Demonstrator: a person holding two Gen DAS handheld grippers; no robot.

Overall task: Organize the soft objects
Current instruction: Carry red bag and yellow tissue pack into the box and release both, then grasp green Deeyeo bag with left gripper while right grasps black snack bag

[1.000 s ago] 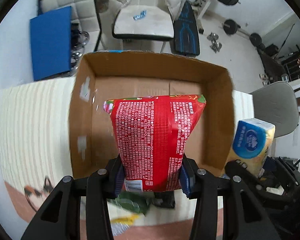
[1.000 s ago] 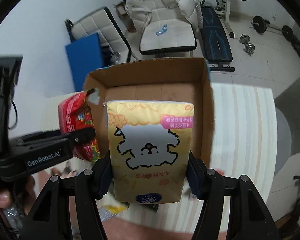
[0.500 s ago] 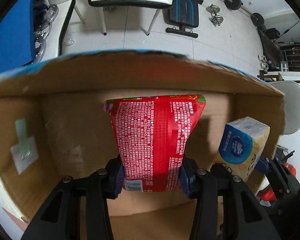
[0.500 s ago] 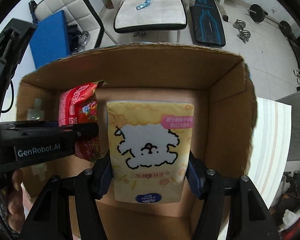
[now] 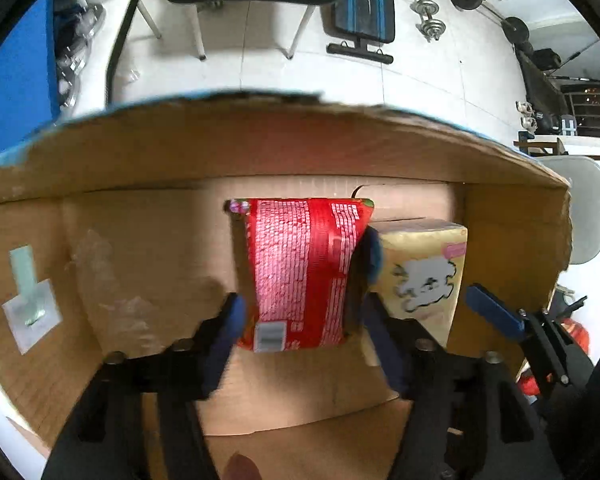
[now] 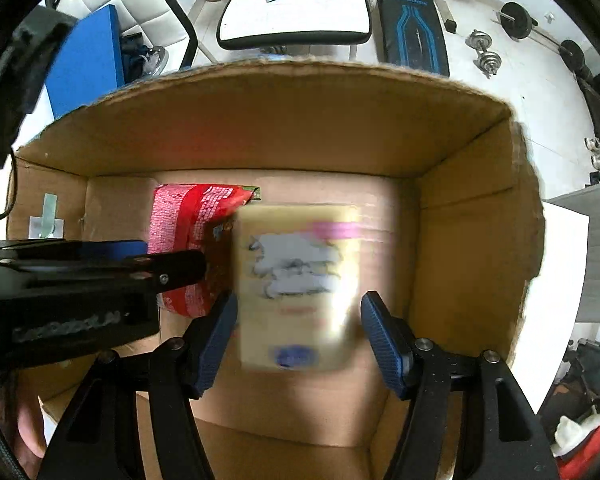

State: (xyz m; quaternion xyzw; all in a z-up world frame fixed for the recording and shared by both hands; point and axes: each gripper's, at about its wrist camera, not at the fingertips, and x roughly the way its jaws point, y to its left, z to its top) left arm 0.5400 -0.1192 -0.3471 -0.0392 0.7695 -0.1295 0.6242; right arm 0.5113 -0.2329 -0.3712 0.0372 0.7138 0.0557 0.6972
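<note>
Both grippers are inside an open cardboard box (image 5: 148, 168) (image 6: 472, 240). A red snack packet (image 5: 300, 272) lies on the box floor between the spread fingers of my left gripper (image 5: 304, 312), which is open. It also shows in the right wrist view (image 6: 184, 240). A yellow tissue pack with a white dog drawing (image 6: 296, 284) lies blurred between the parted fingers of my right gripper (image 6: 298, 320), which is open. The tissue pack shows in the left wrist view (image 5: 420, 272) just right of the red packet.
Beyond the box's far wall stand a white cushioned chair (image 6: 296, 12), a blue panel (image 6: 86, 56), a black and blue bench (image 6: 414, 16) and dumbbells (image 6: 484, 52) on a tiled floor. A grey chair (image 5: 580, 208) stands at the right.
Both grippers have opened and let go of their loads inside the box. The red packet and the tissue pack now lie free, side by side, on the box floor.
</note>
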